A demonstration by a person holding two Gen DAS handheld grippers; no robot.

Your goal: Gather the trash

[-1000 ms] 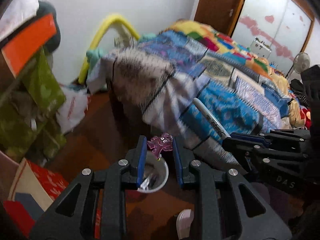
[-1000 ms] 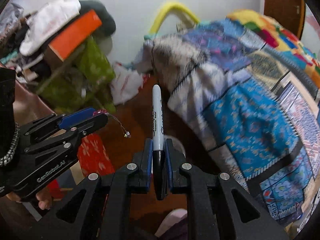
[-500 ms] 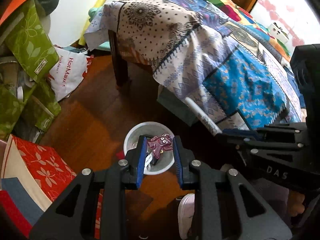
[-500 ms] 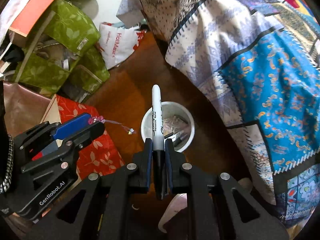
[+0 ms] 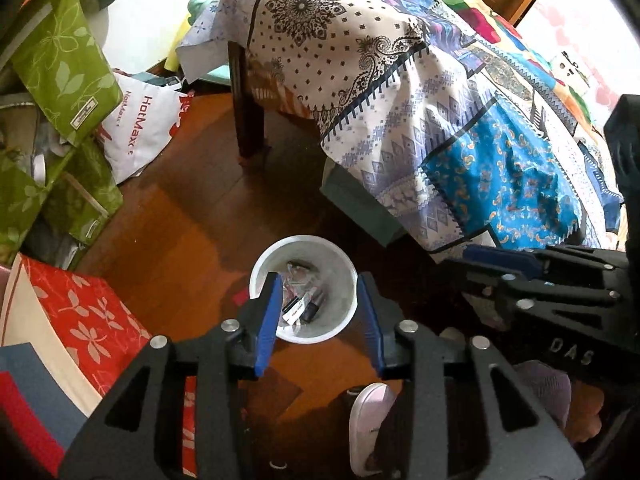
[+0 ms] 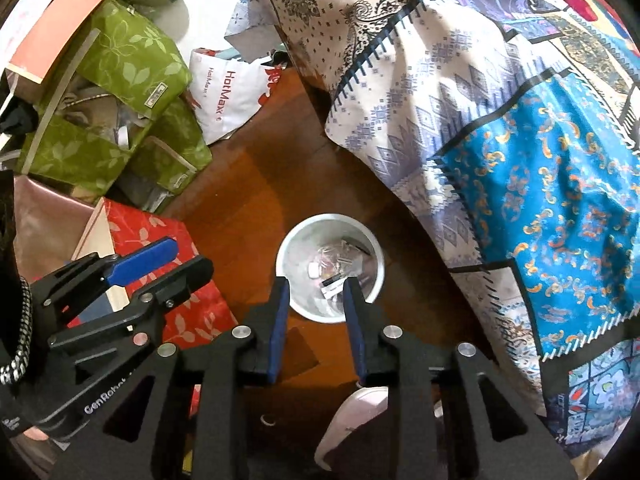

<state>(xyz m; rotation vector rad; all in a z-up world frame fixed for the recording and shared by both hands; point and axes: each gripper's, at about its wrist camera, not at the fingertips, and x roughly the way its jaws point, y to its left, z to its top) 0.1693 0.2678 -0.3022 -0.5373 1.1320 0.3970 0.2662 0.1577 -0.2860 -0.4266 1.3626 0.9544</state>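
One white bin (image 5: pixel 304 258) on the brown wood floor (image 5: pixel 176 216), round and open at the top; seen again from the right wrist (image 6: pixel 296 248); inside it, a small heap of trash (image 5: pixel 300 300), with a black marker, clear wrappers and a white label, too jumbled to sort out further; same heap in the right view (image 6: pixel 334 266). Hung right above the bin: left gripper (image 5: pixel 318 316), blue pads spread wide, nothing between them; in the right view, seen from the side at the left edge (image 6: pixel 160 260), also spread. Hung above the bin too: right gripper (image 6: pixel 314 312), pads spread apart, nothing held; in the left view, seen side-on at the right (image 5: pixel 500 260), too dark there to tell how far apart. Just beside the bin, a patchwork blanket (image 5: pixel 460 120) in white, blue and black, draped over a bed and hanging down toward the floor. Near the bin on the other side, a red box with white flowers (image 5: pixel 80 320); farther off, green leafy bags (image 5: pixel 60 68) and a white HotMax bag (image 5: pixel 140 128). Below the grippers, a pale slipper (image 5: pixel 368 420) on the floor.
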